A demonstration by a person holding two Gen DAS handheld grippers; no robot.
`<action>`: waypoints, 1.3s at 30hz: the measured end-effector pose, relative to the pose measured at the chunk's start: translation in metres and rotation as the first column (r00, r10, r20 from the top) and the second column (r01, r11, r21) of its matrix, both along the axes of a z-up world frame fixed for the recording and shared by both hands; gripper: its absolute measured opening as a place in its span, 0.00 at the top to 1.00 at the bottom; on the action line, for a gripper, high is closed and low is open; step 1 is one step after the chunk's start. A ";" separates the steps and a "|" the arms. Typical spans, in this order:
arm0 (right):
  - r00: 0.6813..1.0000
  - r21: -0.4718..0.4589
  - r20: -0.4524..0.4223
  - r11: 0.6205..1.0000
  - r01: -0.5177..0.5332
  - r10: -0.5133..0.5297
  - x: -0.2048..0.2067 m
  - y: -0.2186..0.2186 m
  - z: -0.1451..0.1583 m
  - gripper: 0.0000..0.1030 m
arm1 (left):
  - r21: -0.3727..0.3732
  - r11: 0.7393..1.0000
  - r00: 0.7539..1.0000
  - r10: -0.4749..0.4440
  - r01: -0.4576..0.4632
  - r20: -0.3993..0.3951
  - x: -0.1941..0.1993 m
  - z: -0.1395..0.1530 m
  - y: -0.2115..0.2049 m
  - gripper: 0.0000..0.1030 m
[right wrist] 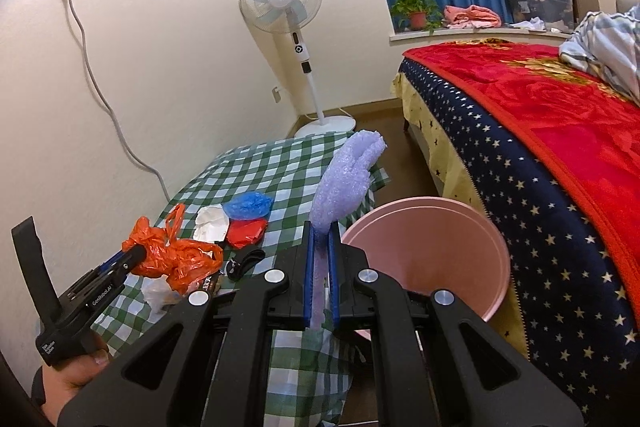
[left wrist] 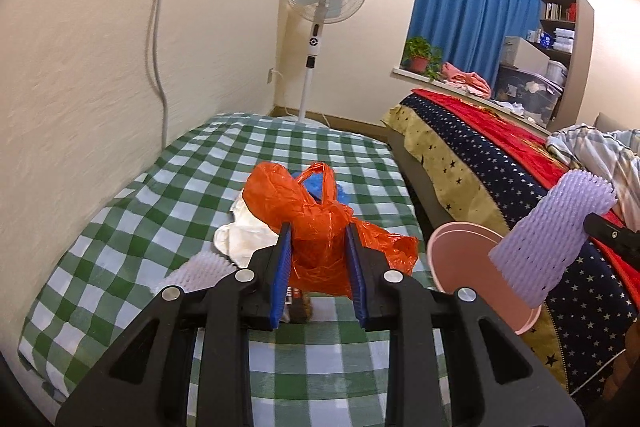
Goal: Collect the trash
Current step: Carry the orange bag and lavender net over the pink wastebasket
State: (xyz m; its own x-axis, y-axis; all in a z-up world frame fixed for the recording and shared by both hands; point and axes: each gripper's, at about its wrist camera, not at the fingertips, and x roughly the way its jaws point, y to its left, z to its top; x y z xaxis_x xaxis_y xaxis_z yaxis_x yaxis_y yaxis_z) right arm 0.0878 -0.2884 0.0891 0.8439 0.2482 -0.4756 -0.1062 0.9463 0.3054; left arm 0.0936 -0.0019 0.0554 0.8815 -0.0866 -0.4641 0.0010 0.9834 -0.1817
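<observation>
My left gripper (left wrist: 318, 231) is shut on an orange plastic bag (left wrist: 316, 215), just above the green checked cloth (left wrist: 120, 247); it also shows in the right wrist view (right wrist: 138, 253) with the bag (right wrist: 176, 255). My right gripper (right wrist: 321, 227) is shut on a lilac foam net sleeve (right wrist: 344, 179), held upright beside the pink bin (right wrist: 432, 251). The sleeve (left wrist: 552, 239) hangs over the bin (left wrist: 460, 259) in the left wrist view. White crumpled paper (right wrist: 211, 222), a blue bag (right wrist: 248, 205) and a red wrapper (right wrist: 245, 231) lie on the cloth.
A bed with a red blanket and starred cover (right wrist: 560, 131) stands right of the bin. A white pedestal fan (right wrist: 286, 7) stands in the corner. A grey cable (right wrist: 100, 95) runs down the wall. A dark snack wrapper (left wrist: 300, 303) and another foam sleeve (left wrist: 200, 271) lie under my left gripper.
</observation>
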 end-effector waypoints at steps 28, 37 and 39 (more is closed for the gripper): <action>0.997 -0.058 0.009 0.996 0.073 -0.073 -0.010 -0.039 -0.014 0.93 | 0.047 0.990 0.991 -0.132 0.130 0.022 0.010 0.004 -0.075 0.75; 0.994 -0.089 0.006 0.990 0.110 -0.110 -0.001 -0.050 -0.021 0.93 | 0.088 0.977 0.980 -0.195 0.193 0.023 0.021 -0.001 -0.102 0.75; 0.994 -0.107 0.008 0.988 0.111 -0.110 0.002 -0.050 -0.023 0.93 | 0.097 0.974 0.978 -0.208 0.205 0.023 0.023 -0.003 -0.107 0.75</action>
